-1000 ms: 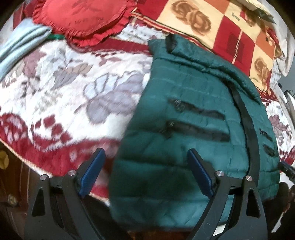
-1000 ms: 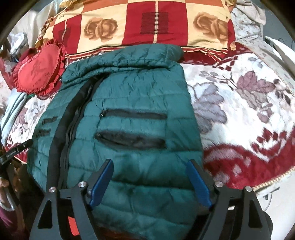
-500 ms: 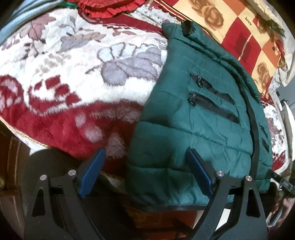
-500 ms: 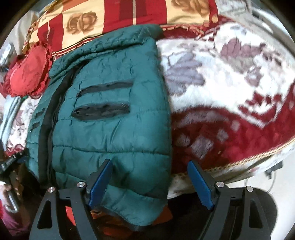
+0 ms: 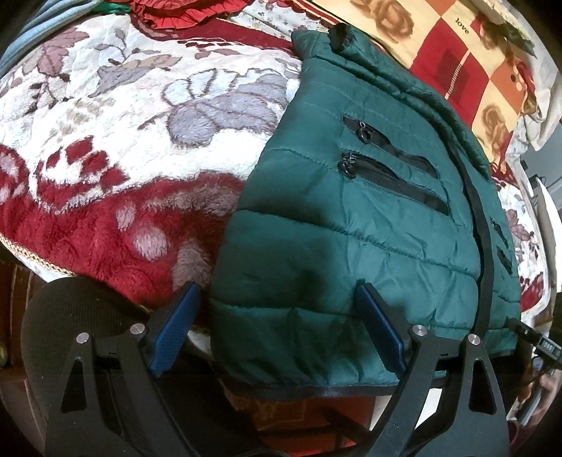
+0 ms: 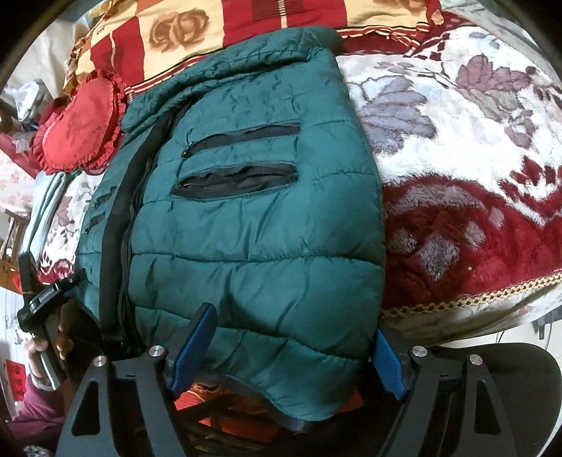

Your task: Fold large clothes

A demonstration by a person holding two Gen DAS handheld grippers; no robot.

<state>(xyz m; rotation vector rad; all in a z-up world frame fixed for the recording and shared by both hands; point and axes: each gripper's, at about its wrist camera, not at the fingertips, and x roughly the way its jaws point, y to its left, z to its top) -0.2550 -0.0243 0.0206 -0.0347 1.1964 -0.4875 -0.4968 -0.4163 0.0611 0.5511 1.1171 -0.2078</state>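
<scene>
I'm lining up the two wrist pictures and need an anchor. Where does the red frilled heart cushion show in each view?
Left wrist: the red frilled heart cushion is cut off at the top edge, left of centre, above the floral blanket.
Right wrist: the cushion sits whole at the left, beside the jacket's collar.
Shared landmark: the green puffer jacket with its two black pocket zips.

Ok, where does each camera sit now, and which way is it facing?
Left wrist: on the left gripper, angled down at the jacket hem's left corner; open fingers show.
Right wrist: on the right gripper, angled down at the hem's right corner; open fingers and a hand at far left show.
Shared: jacket, blanket, red cushion.
</scene>
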